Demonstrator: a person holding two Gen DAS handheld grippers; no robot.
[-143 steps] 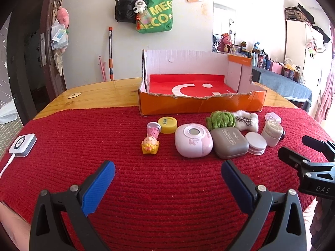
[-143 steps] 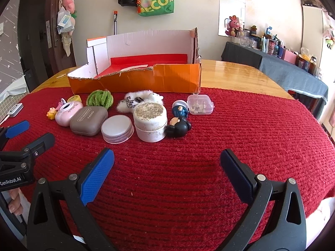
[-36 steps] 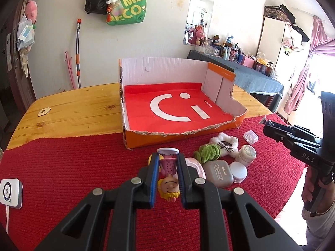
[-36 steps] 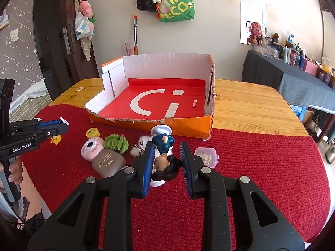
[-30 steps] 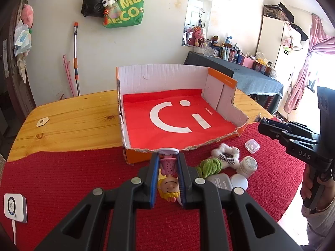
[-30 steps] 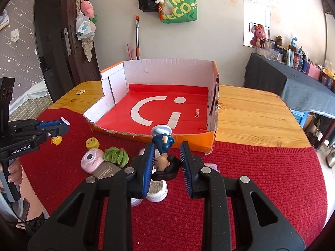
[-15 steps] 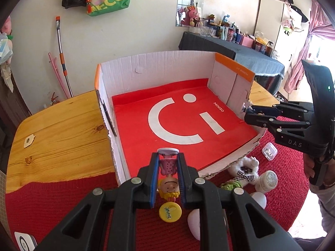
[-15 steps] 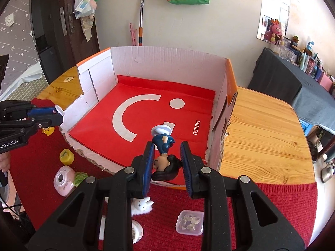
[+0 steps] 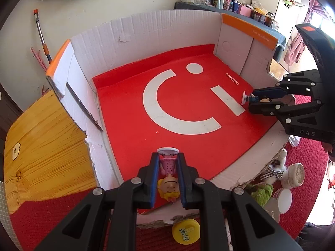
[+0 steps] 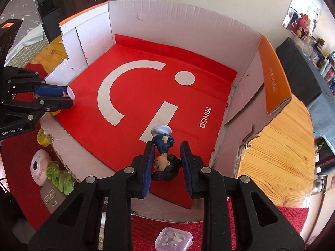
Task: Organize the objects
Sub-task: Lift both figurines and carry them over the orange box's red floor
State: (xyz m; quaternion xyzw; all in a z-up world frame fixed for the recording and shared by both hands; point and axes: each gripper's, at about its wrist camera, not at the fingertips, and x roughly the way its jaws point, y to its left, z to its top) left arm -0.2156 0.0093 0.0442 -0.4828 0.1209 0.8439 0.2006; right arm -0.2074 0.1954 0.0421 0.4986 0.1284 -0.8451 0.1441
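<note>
My left gripper (image 9: pixel 167 156) is shut on a pink-dressed blonde doll figurine (image 9: pixel 168 176), held base-forward over the front left of the open cardboard box (image 9: pixel 146 29) with its red floor. My right gripper (image 10: pixel 167 146) is shut on a blue-dressed dark-haired doll figurine (image 10: pixel 163 156), held base-forward over the box's front right. The box also shows in the right wrist view (image 10: pixel 178 27). Each gripper shows in the other's view, the right one (image 9: pixel 249 100) and the left one (image 10: pixel 69 96), both low over the red floor.
Outside the box's torn front wall on the red mat (image 9: pixel 309 188) lie a yellow cap (image 9: pixel 185 231), a green scrunchie (image 10: pixel 60 177), a pink round case (image 10: pixel 39 167), a brown case (image 10: pixel 52 196), white jars (image 9: pixel 293 172), a plush toy (image 9: pixel 274 170) and a clear small box (image 10: pixel 173 238). Wooden tabletop (image 10: pixel 278 156) flanks the box.
Both grippers have moved forward and down with their dolls, from above the front wall to low over the box's red floor. Their grips are unchanged.
</note>
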